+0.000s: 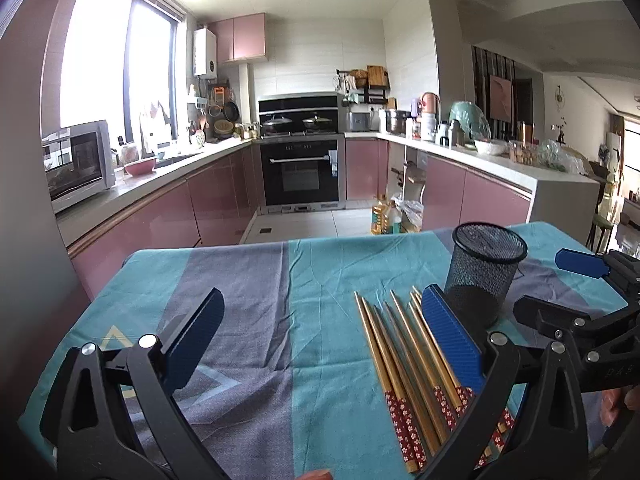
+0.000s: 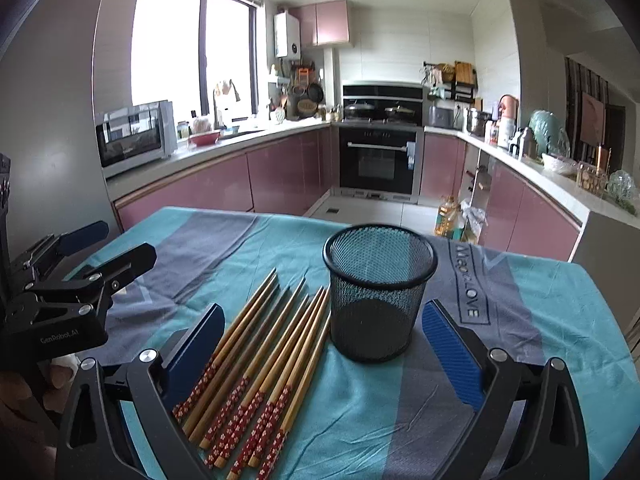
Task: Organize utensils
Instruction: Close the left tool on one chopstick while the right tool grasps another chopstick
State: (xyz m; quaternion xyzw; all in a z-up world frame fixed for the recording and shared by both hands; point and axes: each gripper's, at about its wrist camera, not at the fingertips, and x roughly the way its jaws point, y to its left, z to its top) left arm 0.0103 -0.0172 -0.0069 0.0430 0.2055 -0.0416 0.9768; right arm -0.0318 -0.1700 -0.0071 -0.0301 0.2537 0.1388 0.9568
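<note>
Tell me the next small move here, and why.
Probably lower the right gripper onto the chopsticks and close on a pair. Both grippers are open and empty, the chopsticks lie loose on the tablecloth, and the mesh cup beside them stands empty.

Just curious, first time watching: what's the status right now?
Left gripper open, empty. Right gripper open, empty. Chopsticks flat on tablecloth beside empty mesh cup. Nothing blocking.

**Camera Placement**

Both wrist fisheyes sit low and close over the tablecloth (image 1: 320, 272), facing the kitchen oven (image 1: 302, 170) at 12 o'clock. Left view: mesh cup (image 1: 480, 272) at 2 o'clock. Both views share the chopsticks (image 2: 256, 352) and cup.
</note>
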